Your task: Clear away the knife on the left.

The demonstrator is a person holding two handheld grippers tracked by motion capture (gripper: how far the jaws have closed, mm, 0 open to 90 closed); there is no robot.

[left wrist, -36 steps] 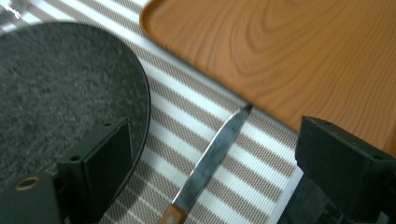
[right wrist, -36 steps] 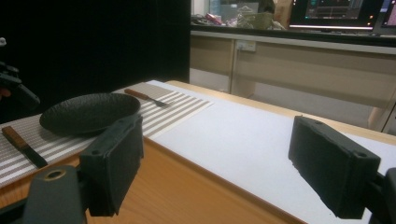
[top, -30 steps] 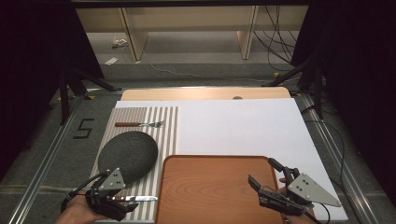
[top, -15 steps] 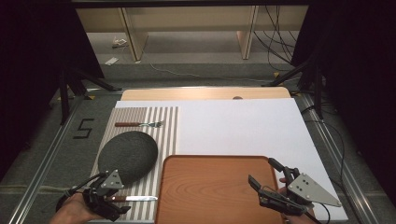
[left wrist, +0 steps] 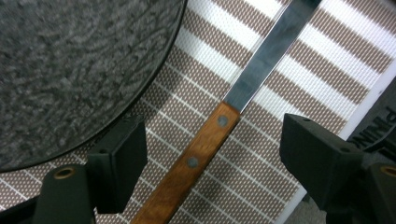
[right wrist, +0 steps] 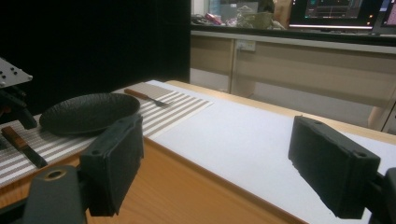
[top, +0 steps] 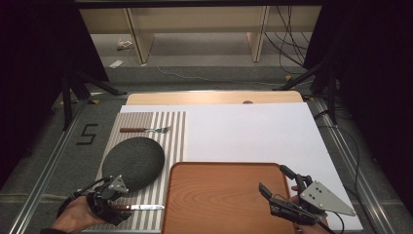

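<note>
Knife — wooden handle with two rivets, steel blade — lies flat on the striped placemat at the near left of the desk, just beside the dark round plate, not touching it as far as the left gripper view shows. Left hand-held gripper sits over the handle, jaws wide apart, one on each side of the wood, gripping nothing. Judged step: pick up the knife. To do it well, lower until the pads bracket the handle near the rivets, square the jaws across the handle's width, then close — a grip on the blade would likely slip. Keep the plate-side jaw off the plate rim. Right hand-held gripper hovers wide open and empty over the wooden tray. A fork lies at the placemat's far end.
</note>
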